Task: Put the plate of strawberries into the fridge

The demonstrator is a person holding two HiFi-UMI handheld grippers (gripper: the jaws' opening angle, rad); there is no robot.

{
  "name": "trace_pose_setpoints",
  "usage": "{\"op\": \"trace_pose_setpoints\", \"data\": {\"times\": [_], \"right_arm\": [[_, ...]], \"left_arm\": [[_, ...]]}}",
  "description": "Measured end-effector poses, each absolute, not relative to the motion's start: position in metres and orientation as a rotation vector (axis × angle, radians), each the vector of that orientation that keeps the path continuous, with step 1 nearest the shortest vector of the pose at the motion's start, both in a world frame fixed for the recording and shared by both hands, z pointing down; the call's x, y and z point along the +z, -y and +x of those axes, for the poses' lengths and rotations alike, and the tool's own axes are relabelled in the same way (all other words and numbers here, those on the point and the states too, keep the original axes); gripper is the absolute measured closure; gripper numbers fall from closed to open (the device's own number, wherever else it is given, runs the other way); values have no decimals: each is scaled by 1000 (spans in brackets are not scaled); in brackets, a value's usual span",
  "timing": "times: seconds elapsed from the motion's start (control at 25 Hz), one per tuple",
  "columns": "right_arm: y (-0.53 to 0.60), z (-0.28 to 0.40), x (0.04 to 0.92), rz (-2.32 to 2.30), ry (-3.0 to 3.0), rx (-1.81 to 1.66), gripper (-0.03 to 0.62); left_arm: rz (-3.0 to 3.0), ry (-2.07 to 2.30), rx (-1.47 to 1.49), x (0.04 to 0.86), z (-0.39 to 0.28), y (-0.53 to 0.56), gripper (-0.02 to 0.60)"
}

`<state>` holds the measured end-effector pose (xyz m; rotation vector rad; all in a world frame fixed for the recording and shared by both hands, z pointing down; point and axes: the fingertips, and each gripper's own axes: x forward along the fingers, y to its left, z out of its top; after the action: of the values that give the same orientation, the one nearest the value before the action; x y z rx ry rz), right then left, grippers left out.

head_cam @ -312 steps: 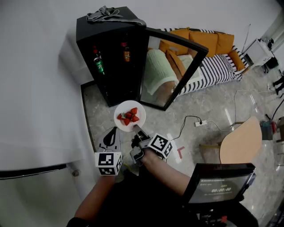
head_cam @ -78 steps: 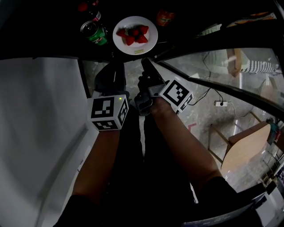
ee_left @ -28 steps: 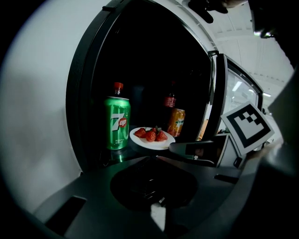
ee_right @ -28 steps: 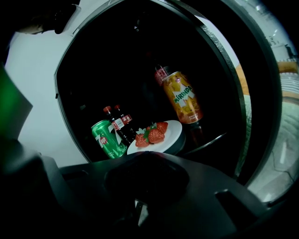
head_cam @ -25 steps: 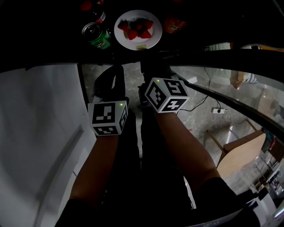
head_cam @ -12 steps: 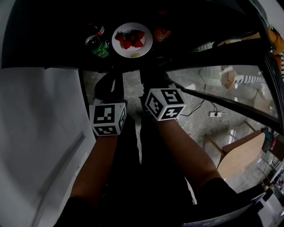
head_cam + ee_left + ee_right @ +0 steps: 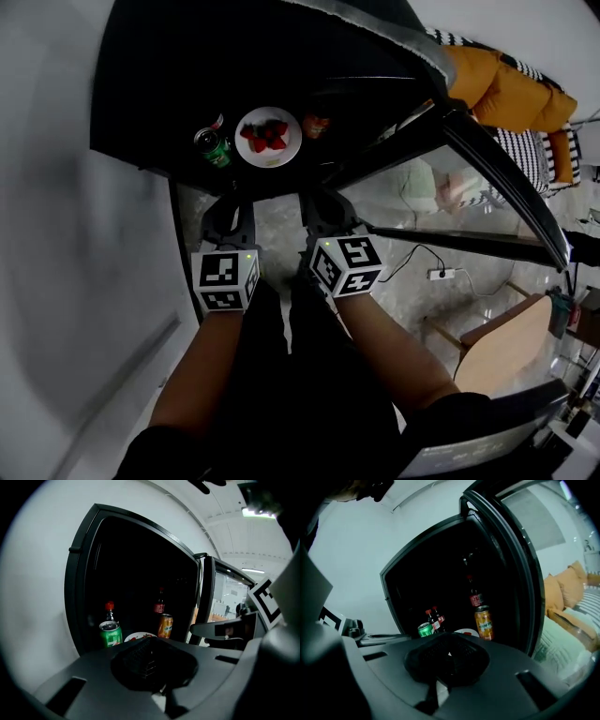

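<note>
The plate [image 7: 273, 160] is sitting on a shelf inside the fridge [image 7: 159, 84], just behind the shelf's front edge, with the strawberries [image 7: 266, 134] lying in a small heap on it. A green can [image 7: 214, 148] is standing just beside its left rim and an orange can [image 7: 164, 626] near its right rim, so the plate is filling most of the gap between them. A red-capped bottle [image 7: 109, 610] is standing behind the green can.

Both grippers are hanging outside the fridge, below its front edge and well apart from the plate. The left gripper [image 7: 232, 211] is pointing at the green can, its jaws pressed together with nothing between them. The right gripper [image 7: 324, 206] is pointing toward the plate's right side, its jaws likewise clenched and empty. A strip of pale floor [image 7: 275, 217] is showing between the two.

The door [image 7: 502, 173] is standing wide open to the right, its dark frame running diagonally past the right gripper. A white wall [image 7: 56, 206] is closing in the left side, right up to the fridge's edge.
</note>
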<state>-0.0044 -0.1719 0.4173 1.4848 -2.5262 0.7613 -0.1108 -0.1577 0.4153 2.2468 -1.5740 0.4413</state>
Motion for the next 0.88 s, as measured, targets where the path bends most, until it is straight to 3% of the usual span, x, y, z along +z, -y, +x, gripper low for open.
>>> {"op": "trace_pose_setpoints", "data": {"times": [0.32,0.88], "right_arm": [[161,11,372,1507,2577,649,591],[156,16,374,1474,2585,654,591]], "left_arm": [[2278,1588,418,384,-111,146,596],[2255,1625,416,378,-112,141,597]]}}
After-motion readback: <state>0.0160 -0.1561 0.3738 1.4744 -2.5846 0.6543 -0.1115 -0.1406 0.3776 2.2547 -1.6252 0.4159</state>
